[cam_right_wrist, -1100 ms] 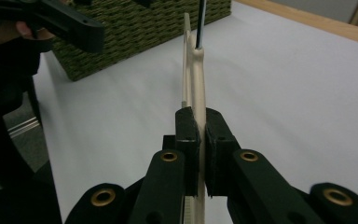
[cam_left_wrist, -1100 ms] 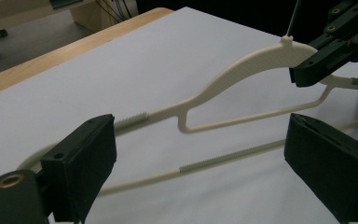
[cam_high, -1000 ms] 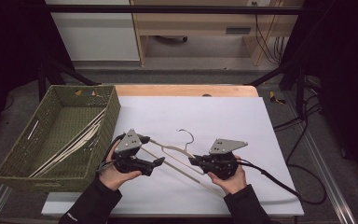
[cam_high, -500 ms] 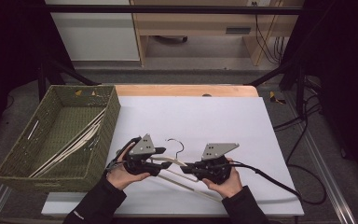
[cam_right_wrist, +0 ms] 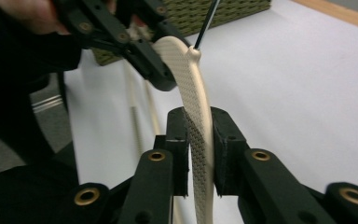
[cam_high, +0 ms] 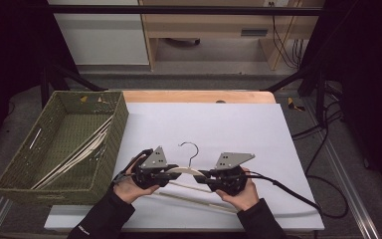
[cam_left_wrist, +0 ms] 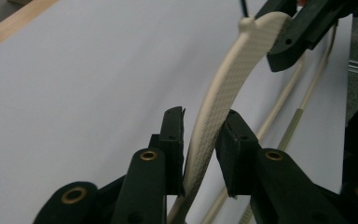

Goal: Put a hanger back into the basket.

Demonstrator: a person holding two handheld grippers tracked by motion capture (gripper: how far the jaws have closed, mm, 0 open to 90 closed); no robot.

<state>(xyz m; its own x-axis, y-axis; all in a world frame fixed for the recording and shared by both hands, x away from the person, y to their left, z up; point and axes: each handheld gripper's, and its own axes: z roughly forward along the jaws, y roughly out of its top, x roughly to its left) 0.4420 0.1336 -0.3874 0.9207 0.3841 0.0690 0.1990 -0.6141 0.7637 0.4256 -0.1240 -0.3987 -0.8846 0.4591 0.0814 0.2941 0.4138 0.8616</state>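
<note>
A cream hanger (cam_high: 185, 171) with a black wire hook is held just above the white table between both hands. My left gripper (cam_high: 171, 174) has just been closing, and its pads now press the hanger's left arm (cam_left_wrist: 223, 84) between them (cam_left_wrist: 200, 126). My right gripper (cam_high: 206, 177) holds the other arm (cam_right_wrist: 191, 79). Its jaws (cam_right_wrist: 199, 121) have just been opening a little, with the hanger still against both pads. The two grippers face each other close together, so the left gripper (cam_right_wrist: 154, 65) and the right gripper (cam_left_wrist: 284, 46) each show ahead of the other. The hanger's thin lower bars (cam_high: 194, 199) slant toward the table's near edge.
A green woven basket (cam_high: 119, 119) stands at the left edge of the white table (cam_high: 229, 124) with several pale hangers (cam_high: 79, 152) inside. A black cable (cam_high: 288, 191) trails right from my right gripper. A wooden strip (cam_high: 194, 96) runs along the far edge.
The left jaws have closed onto the hanger's left arm. Both hands have drawn slightly closer together and the hanger has shifted a little.
</note>
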